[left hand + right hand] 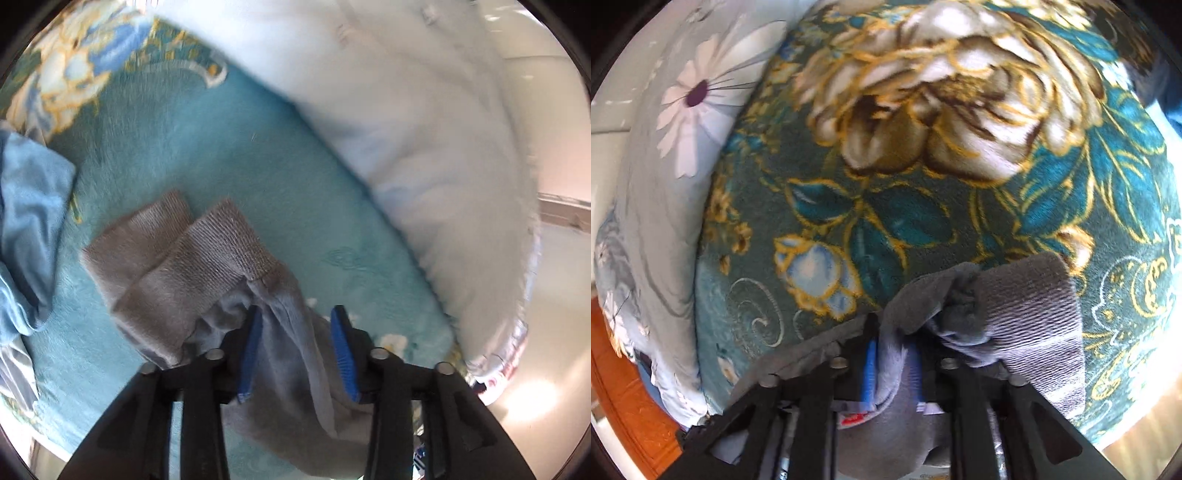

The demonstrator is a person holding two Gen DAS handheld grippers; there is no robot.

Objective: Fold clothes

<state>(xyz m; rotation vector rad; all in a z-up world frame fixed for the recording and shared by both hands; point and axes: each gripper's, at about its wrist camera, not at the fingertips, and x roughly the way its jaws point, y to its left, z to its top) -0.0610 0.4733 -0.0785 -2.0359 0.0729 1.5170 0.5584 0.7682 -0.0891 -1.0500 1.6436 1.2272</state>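
Note:
A grey garment [177, 251] with two ribbed cuffs lies folded over on the teal floral blanket [221, 147]. My left gripper [297, 314] points down at it. A ridge of the grey cloth runs between its blue pads [251, 347] and lies against the left pad, with a gap at the right one. In the right wrist view the same grey garment [1034, 306] shows a ribbed band. My right gripper [893, 347] stands over it with a loose fold bunched between its parted blue pads [868, 373]. Neither pair of pads presses the cloth.
A thick white quilt [424, 147] lies along the blanket's far right side. A crumpled light blue garment [26, 229] sits at the left. A daisy-print pillow [676, 147] borders the blanket [923, 221], with orange wood [624, 387] below it.

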